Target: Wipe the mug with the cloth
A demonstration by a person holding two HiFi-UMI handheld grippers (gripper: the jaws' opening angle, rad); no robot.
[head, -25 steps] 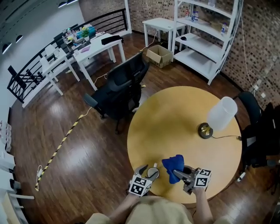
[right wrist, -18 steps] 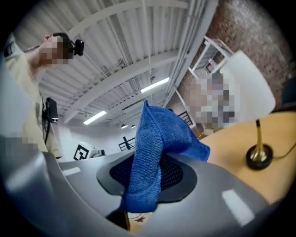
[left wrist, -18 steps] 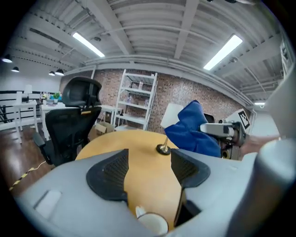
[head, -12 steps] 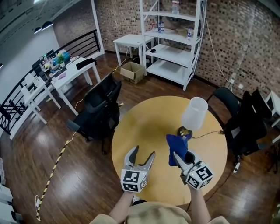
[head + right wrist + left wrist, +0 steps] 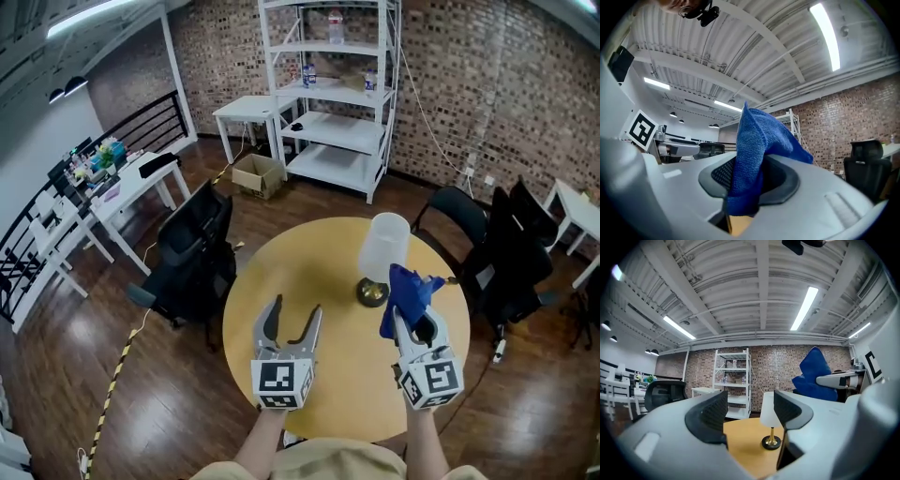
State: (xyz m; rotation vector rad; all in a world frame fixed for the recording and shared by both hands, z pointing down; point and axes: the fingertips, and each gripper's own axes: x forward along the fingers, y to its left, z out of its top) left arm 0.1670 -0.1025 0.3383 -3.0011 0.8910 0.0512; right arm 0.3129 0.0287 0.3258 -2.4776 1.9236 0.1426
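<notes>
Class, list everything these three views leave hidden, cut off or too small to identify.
No view shows a mug.
Lower end of cloth: right gripper view, buried inside the right hand-held gripper.
Items on shelf: head view, too small.
Near edge of table: head view, behind the person.

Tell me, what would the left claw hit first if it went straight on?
Probably the table lamp: it stands ahead in line with the left claw, whose jaws are closing on nothing. Depth is unclear, so it might pass just beside.
</notes>
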